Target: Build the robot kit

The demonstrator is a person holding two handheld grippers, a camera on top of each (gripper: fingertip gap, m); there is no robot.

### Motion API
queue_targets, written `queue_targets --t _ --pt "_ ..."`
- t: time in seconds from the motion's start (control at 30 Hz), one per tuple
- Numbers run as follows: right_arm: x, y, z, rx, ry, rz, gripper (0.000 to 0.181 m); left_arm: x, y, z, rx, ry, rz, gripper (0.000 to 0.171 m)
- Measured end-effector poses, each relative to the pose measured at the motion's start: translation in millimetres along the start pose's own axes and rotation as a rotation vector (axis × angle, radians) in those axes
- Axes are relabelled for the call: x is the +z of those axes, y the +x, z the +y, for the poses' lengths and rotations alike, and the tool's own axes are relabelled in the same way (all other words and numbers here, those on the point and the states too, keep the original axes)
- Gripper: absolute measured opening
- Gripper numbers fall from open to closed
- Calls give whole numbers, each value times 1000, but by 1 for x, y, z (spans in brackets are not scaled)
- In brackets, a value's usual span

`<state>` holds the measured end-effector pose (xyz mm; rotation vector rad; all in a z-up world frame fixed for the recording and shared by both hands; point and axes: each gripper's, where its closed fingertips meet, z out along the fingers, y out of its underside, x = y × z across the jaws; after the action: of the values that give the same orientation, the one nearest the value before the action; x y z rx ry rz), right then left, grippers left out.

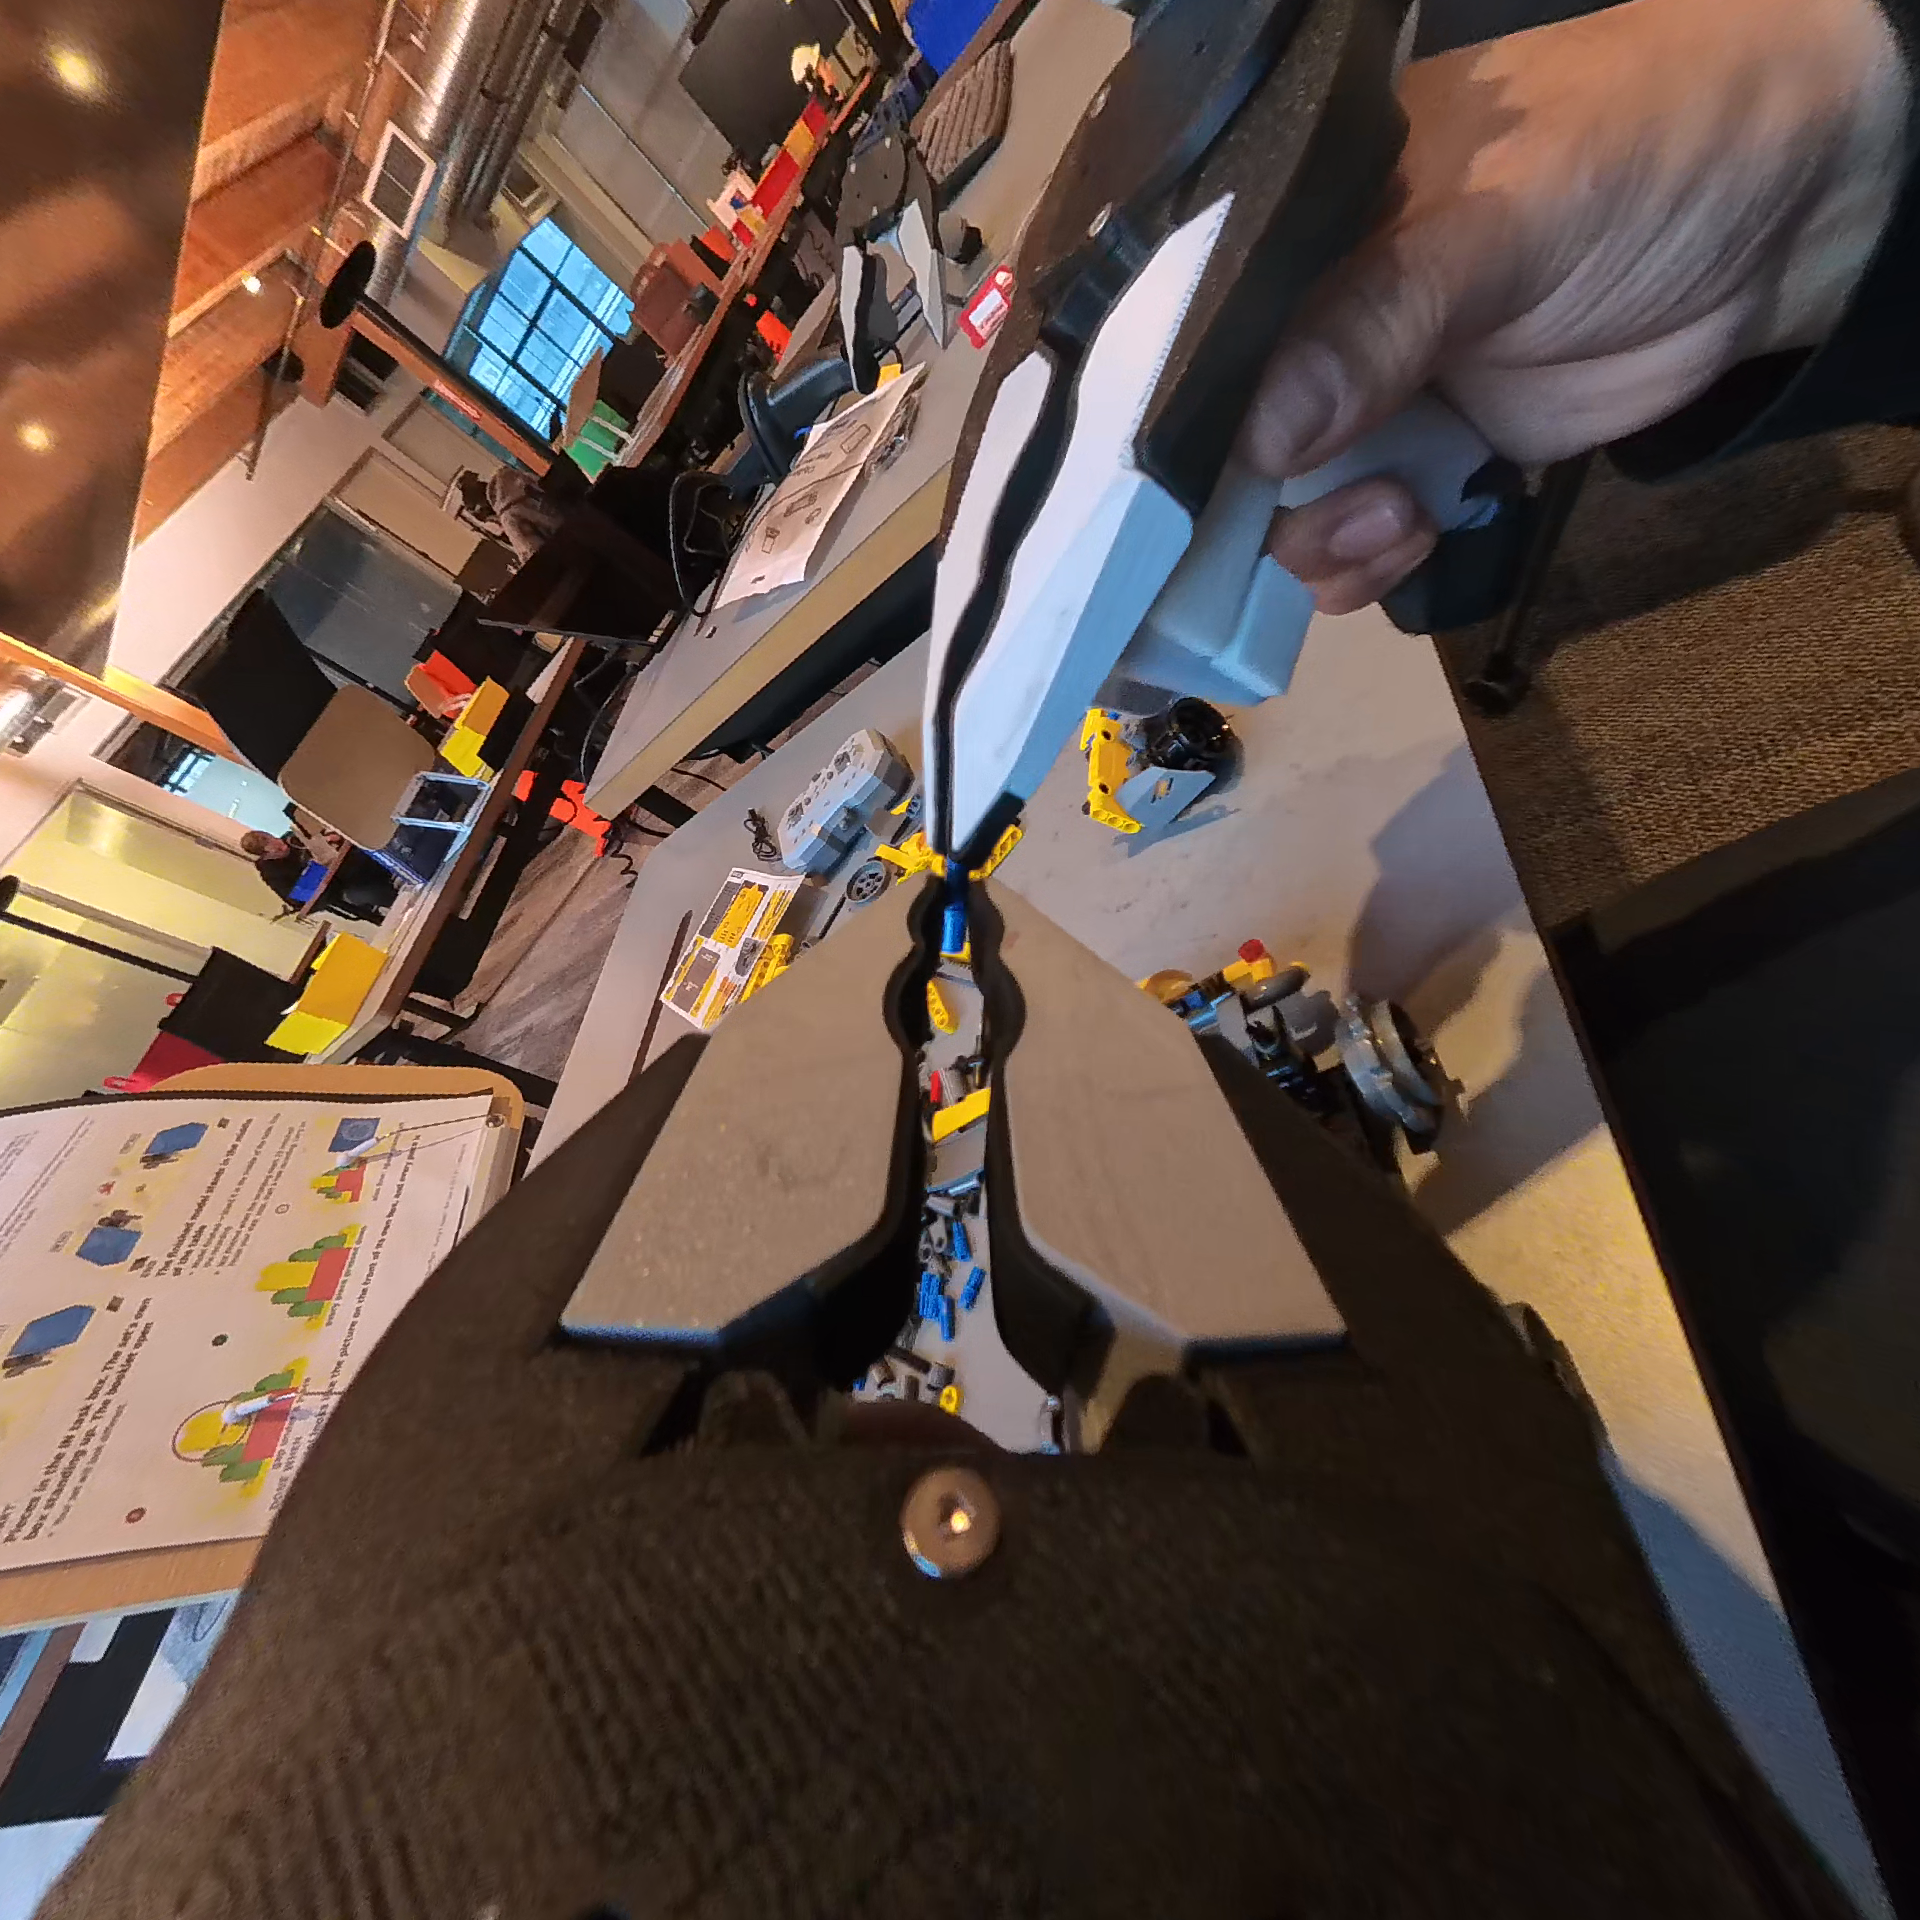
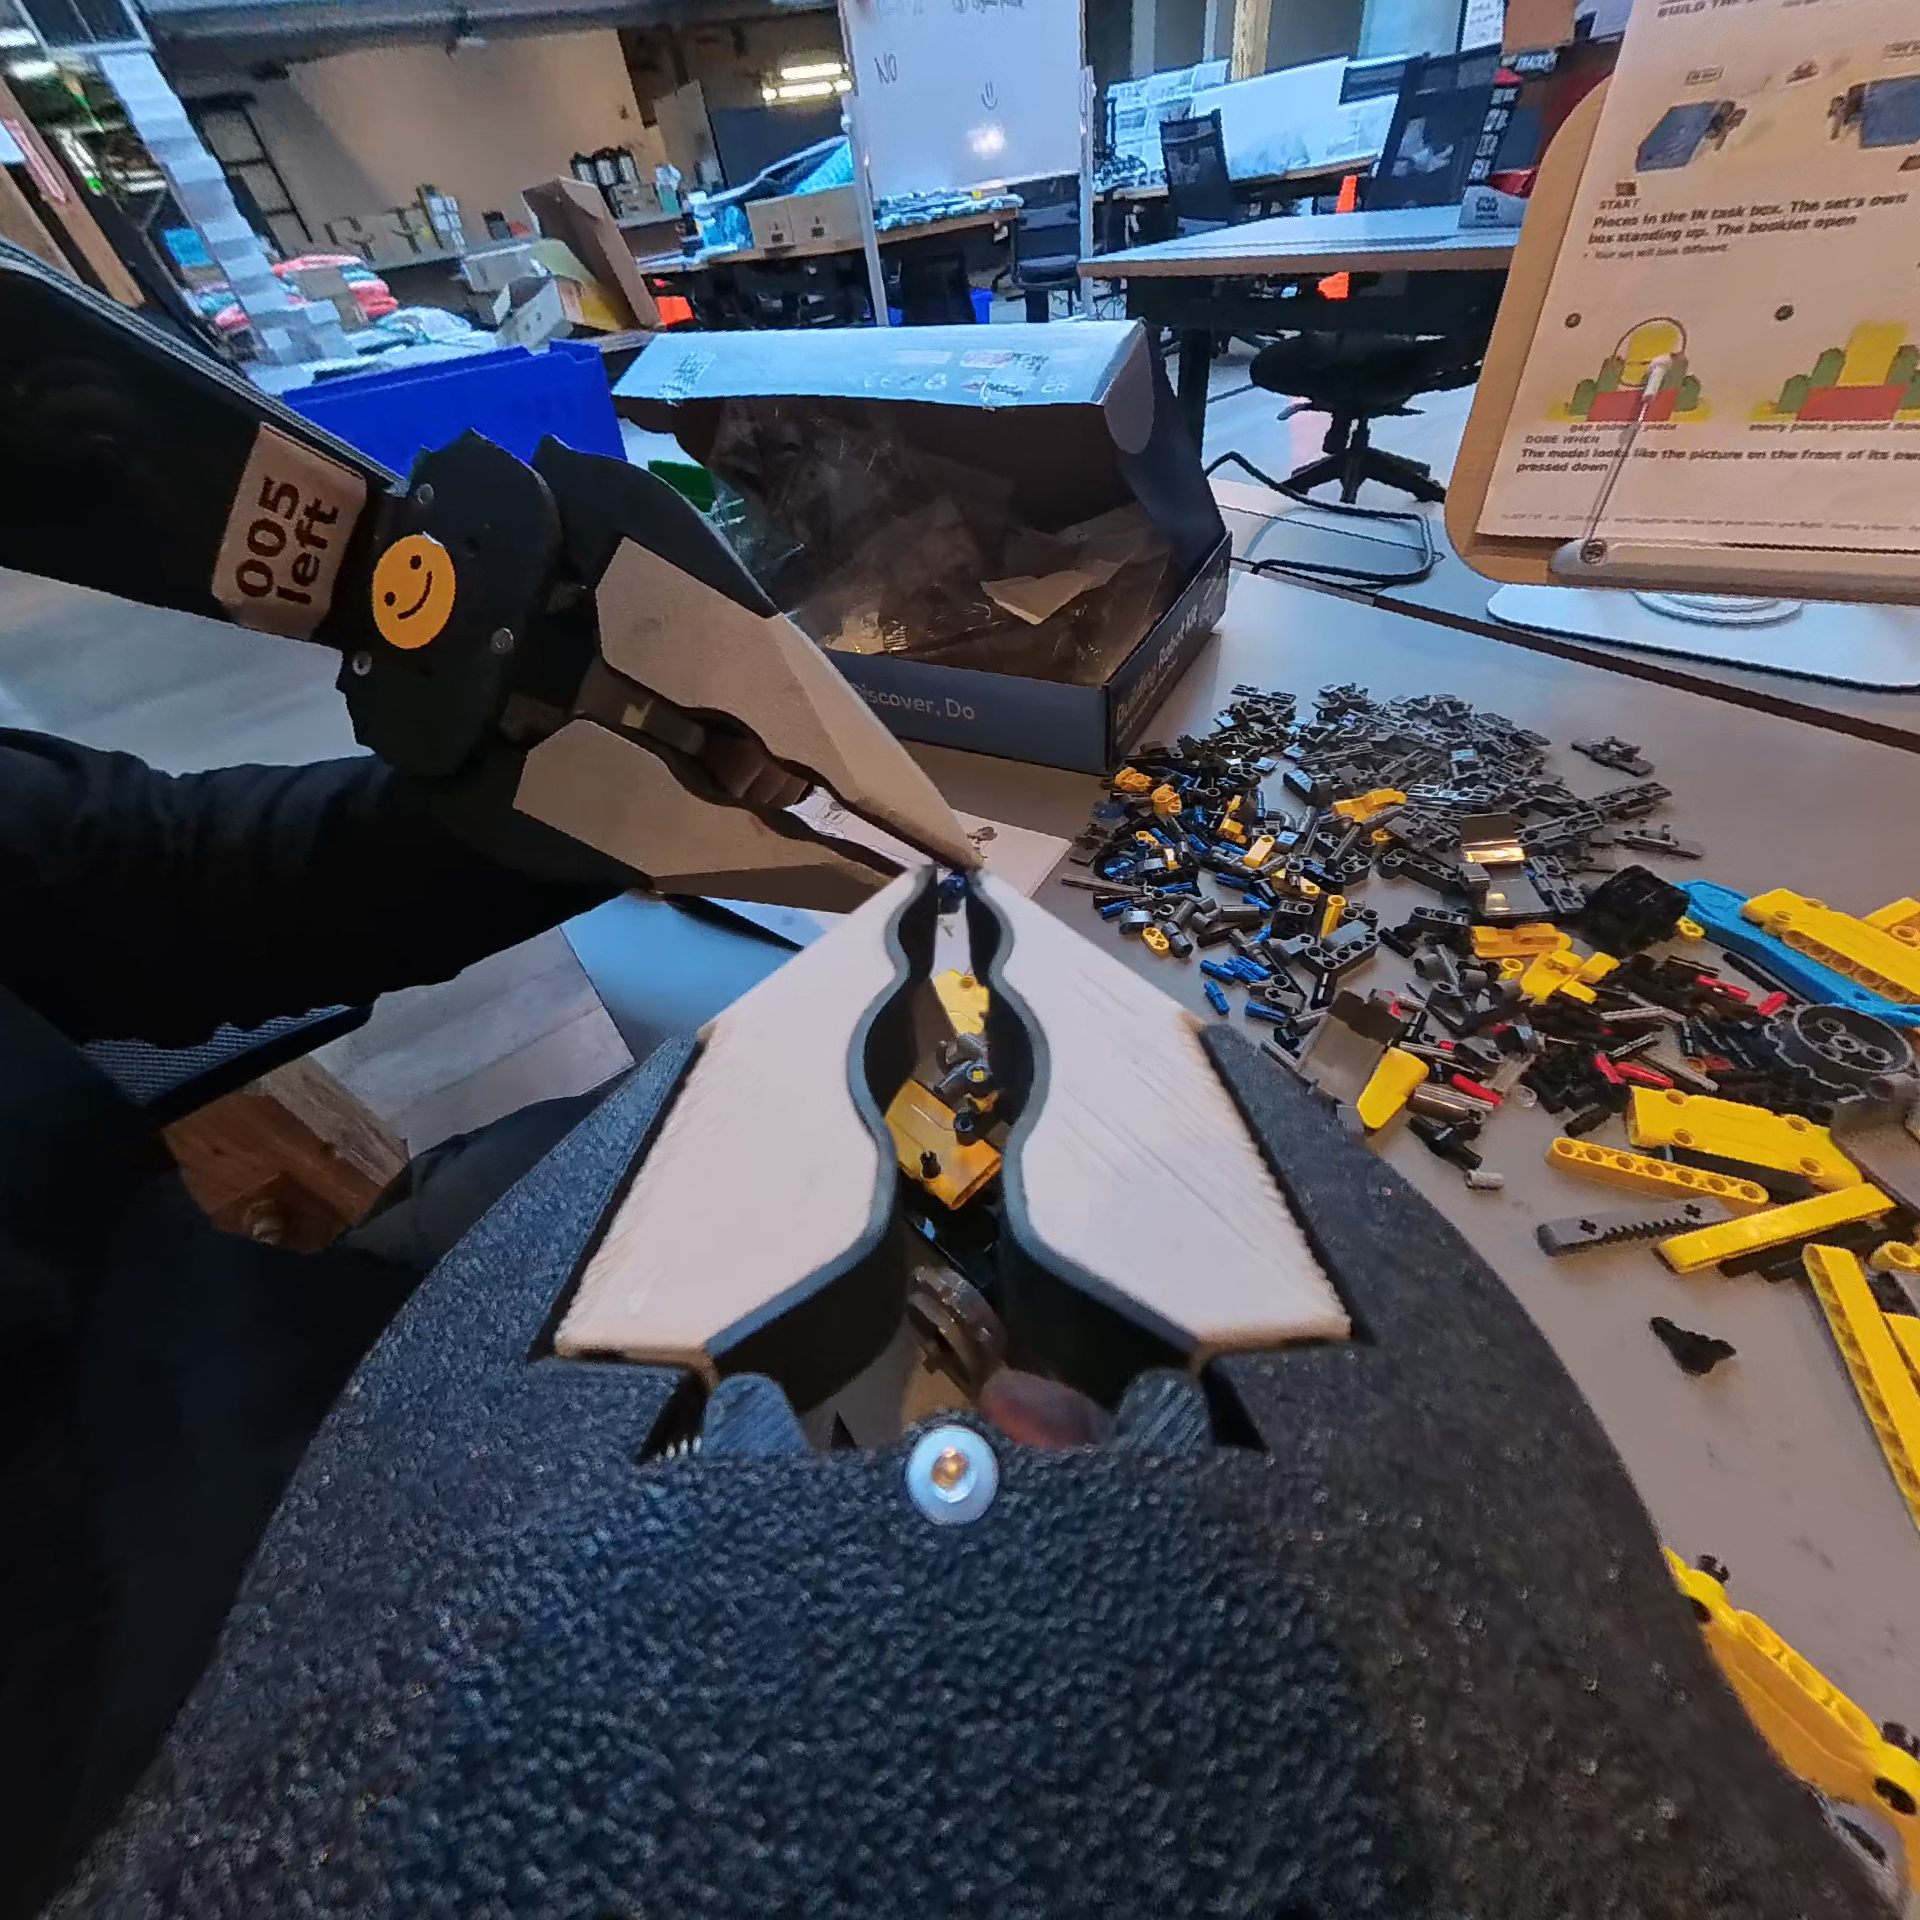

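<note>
My left gripper (image 1: 951,902) is shut on a small blue pin (image 1: 952,923), held in the air above the grey table (image 1: 1299,831). My right gripper (image 1: 961,844), held by a hand (image 1: 1610,260), comes in from the upper right and meets it tip to tip, pinching the pin's other end. In the right wrist view, my right gripper (image 2: 948,883) has its tips closed on the blue pin (image 2: 948,890). The left gripper (image 2: 961,858) reaches in from the left and touches the same spot. A yellow part-built model (image 2: 951,1122) lies below, seen through the jaws.
A heap of small black, blue and yellow building pieces (image 2: 1455,935) covers the table on the right. An open dark cardboard box (image 2: 935,540) stands behind. An instruction sheet on a stand (image 2: 1714,312) is at the back right. A wheeled sub-assembly (image 1: 1330,1039), a grey hub (image 1: 842,800) and a booklet (image 1: 732,951) lie on the table. The grippers are tip to tip, or close to it.
</note>
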<state>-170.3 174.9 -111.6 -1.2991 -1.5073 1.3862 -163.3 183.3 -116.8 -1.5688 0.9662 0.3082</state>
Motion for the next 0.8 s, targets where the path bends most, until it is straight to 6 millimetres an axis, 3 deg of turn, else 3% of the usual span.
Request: queue_targets --t 0.53,0.7,0.8 --pt "-1 0 4 -60 -17 36 4 0 4 -1 -19 1 16 3" --pt "-10 17 9 1 -9 65 4 8 8 6 -80 -15 37 0" --pt "-31 47 13 -14 -37 178 4 12 8 14 -126 -38 51 12"
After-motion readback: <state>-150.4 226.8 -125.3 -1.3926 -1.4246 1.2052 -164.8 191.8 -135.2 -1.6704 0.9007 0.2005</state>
